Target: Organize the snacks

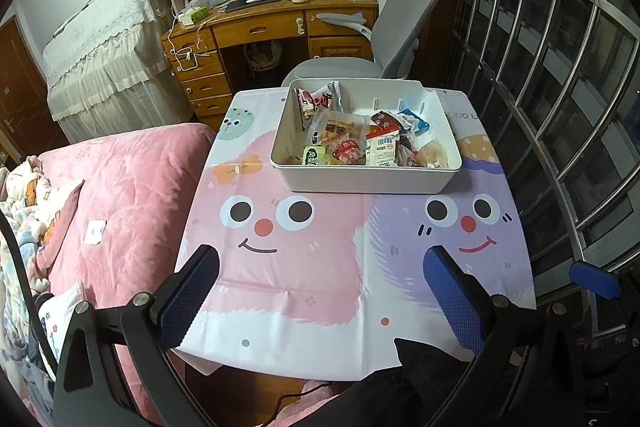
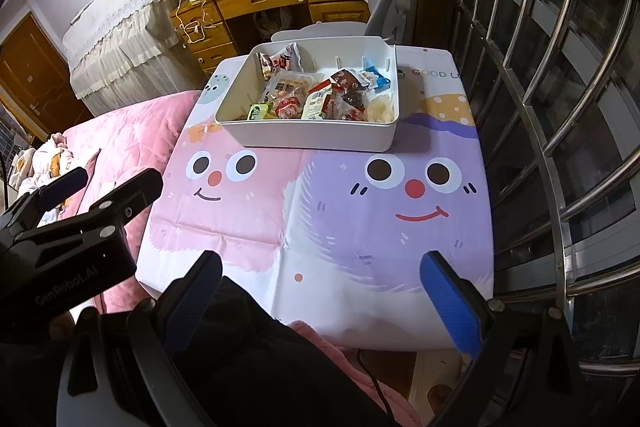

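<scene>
A white plastic bin (image 1: 360, 181) stands at the far half of the small table and also shows in the right wrist view (image 2: 312, 137). It holds several wrapped snacks (image 1: 360, 141), piled in its near part, also seen in the right wrist view (image 2: 312, 97). My left gripper (image 1: 320, 267) is open and empty, low over the table's near edge. My right gripper (image 2: 320, 275) is open and empty too, to the right of the left one. The left gripper's body (image 2: 80, 219) shows in the right wrist view.
The table wears a cartoon-face cloth (image 1: 304, 267). A pink quilted bed (image 1: 128, 203) lies left of it. A grey office chair (image 1: 400, 27) and a wooden desk (image 1: 260, 27) stand behind. A metal window grille (image 1: 560, 107) runs along the right.
</scene>
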The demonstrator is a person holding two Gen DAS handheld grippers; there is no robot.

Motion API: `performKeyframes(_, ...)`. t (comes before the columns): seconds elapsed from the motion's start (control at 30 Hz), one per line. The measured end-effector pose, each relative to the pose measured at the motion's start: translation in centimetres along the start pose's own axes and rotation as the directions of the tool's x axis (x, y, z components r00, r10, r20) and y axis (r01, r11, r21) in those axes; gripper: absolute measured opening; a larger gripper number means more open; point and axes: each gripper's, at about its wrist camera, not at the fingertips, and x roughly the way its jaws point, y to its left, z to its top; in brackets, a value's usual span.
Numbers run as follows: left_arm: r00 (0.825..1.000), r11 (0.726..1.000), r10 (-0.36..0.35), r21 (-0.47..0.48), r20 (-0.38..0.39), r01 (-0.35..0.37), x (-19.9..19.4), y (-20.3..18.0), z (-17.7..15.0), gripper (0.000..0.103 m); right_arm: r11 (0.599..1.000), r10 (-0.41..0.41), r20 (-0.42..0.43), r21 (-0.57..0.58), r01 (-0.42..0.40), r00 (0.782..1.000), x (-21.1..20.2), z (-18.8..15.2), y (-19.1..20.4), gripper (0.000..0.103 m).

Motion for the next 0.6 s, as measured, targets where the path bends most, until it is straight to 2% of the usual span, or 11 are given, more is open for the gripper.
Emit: performKeyframes(0.6,1.0,1.0,0.018,-0.007,-0.009,-0.018,-0.4,-0.9,-2.0,0.101,1.0,-0.001,-0.035,-0.018,0.0,0.999,-0.3,-0.2,-1.1,0.1)
